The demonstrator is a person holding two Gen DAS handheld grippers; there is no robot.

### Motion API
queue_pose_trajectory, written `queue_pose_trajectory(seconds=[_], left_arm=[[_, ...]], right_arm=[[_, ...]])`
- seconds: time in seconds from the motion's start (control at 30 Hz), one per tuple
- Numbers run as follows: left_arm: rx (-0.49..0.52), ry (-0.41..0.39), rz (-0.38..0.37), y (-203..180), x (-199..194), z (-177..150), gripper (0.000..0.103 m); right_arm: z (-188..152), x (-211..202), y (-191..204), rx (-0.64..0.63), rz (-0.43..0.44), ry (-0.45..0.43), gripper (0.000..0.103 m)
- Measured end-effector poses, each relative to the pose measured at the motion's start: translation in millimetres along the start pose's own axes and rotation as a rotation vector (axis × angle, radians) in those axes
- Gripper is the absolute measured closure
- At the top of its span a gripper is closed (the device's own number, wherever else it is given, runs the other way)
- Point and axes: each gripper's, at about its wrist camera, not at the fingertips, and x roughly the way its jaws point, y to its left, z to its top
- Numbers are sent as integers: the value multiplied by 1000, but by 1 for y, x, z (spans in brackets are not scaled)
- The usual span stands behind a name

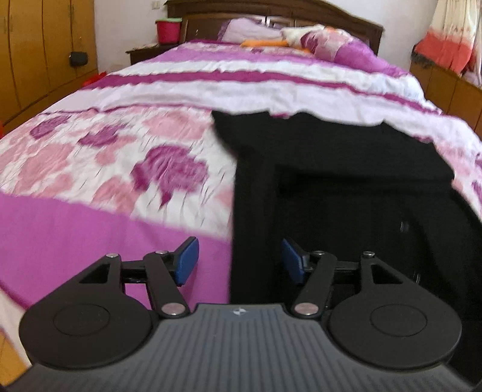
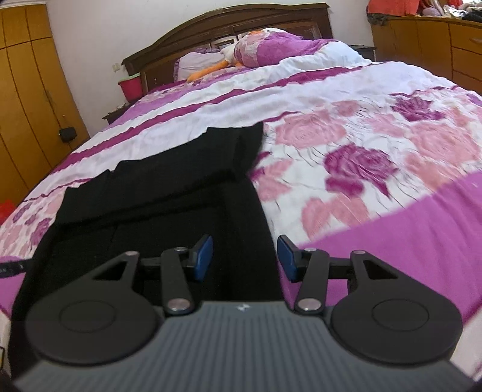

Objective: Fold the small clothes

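A black garment (image 1: 346, 169) lies flat on the pink and purple flowered quilt (image 1: 120, 156), with its far part folded over in a band. In the left wrist view it fills the right half, and my left gripper (image 1: 241, 260) hovers open over its left edge, blue pads wide apart with nothing pinched. In the right wrist view the same black garment (image 2: 168, 181) lies to the left on the quilt (image 2: 376, 156). My right gripper (image 2: 244, 258) stands open above the garment's right edge, and its pads do not press on the cloth. Both views are motion-blurred.
Pillows (image 1: 337, 45) and an orange and white soft toy (image 2: 211, 69) lie by the dark wooden headboard (image 2: 229, 24). A red bucket (image 1: 168, 30) stands on a bedside table. Wooden wardrobes (image 1: 39, 54) line the left wall, and a low cabinet (image 2: 436, 45) stands on the right.
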Motion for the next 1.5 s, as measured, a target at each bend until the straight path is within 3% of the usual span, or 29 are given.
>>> queue_pose_trajectory(seconds=[0.33, 0.6, 0.87, 0.93, 1.0, 1.07, 1.2, 1.5], left_arm=[[-68, 82, -95, 17, -31, -55, 36], [-12, 96, -204, 10, -53, -85, 33], [37, 106, -224, -2, -54, -92, 30], [34, 109, -250, -1, -56, -93, 36], [29, 108, -269, 2, -58, -94, 57], [7, 115, -290, 5, -57, -93, 62], [-28, 139, -318, 8, -50, -93, 63], [-43, 178, -373, 5, -39, -96, 63]], right_arm=[[-40, -39, -11, -1, -17, 38, 53], [-67, -53, -13, 0, 36, 102, 54], [-85, -53, -3, -44, 54, 135, 51], [-86, -56, -2, -57, 71, 137, 51], [-85, -59, -1, -63, 90, 146, 51], [-85, -62, -3, -52, 120, 154, 54], [-84, -64, -4, -34, 172, 161, 79], [-86, -53, 0, -55, 201, 196, 78]])
